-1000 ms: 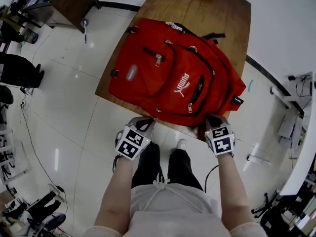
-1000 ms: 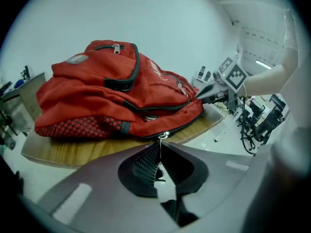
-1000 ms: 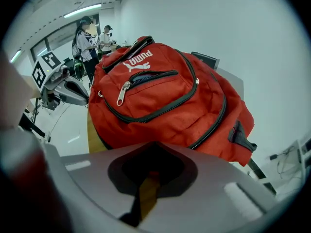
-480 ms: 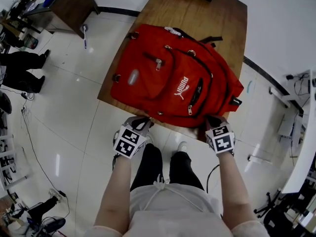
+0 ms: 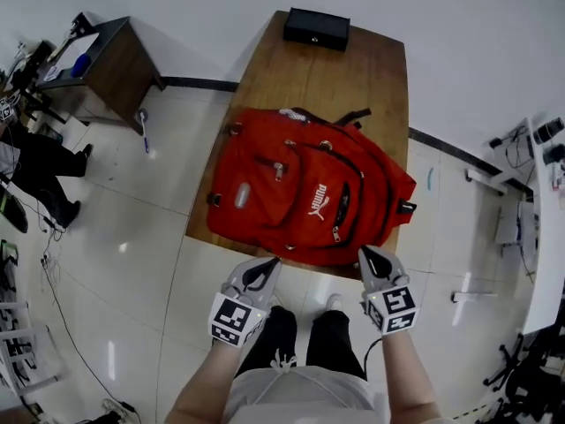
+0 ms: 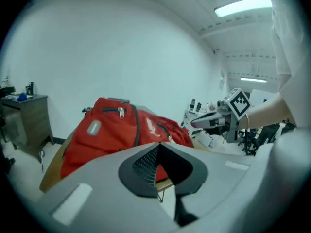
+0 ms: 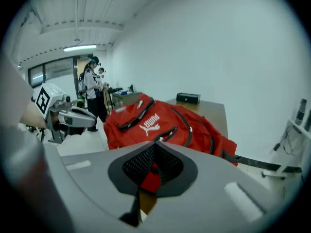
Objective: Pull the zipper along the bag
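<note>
Both sets of jaws are together, empty: left gripper (image 5: 270,262) just snapped closed, right gripper (image 5: 365,253) looks the same. Ahead, red Puma backpack (image 5: 309,197) lies flat, pockets up, on the wooden table (image 5: 318,78), black box (image 5: 316,27) behind it.

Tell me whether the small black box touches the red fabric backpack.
Apart. The head view shows bare wooden table between the small black box and the red fabric backpack.

Bright even room light, ceiling strip lamp (image 6: 248,6) glaring, fisheye edges dark, foreground soft
</note>
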A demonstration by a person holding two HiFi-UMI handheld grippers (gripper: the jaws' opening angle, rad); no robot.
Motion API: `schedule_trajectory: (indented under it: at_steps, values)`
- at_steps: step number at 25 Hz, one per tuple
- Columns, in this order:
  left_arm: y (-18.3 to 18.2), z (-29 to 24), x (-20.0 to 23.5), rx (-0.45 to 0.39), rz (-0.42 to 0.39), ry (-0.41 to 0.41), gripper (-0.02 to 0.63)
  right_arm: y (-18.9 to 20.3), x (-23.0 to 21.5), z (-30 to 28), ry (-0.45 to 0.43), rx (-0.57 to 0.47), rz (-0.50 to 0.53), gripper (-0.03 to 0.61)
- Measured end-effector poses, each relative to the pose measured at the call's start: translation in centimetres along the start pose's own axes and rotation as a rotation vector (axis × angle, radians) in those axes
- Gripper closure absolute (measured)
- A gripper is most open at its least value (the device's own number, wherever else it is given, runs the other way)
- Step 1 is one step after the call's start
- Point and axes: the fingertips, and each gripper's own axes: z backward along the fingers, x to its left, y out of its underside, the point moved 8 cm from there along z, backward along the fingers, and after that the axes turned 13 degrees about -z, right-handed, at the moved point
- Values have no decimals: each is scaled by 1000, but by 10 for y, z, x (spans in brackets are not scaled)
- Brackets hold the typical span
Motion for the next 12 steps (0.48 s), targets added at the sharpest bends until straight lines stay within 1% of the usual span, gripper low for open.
schedule_trajectory:
  at_steps: [3,6,8,10,12]
  values:
    - [-39,12,-7,-118,-41,23,607,-15,24,28,-9,-100,-61,577]
    - [-64,31,-20,-182,-87,58,607,-23,40,59,-19,-135,-78,577]
    - [-70,47,-33,-207,-130,65,607,-19,49,82,-22,-157,-57,577]
    - [-69,65,-48,-211,-168,63,607,-10,56,106,-15,-178,-44,577]
    - [-63,83,-65,-192,-167,75,607,3,64,128,3,-183,-36,577]
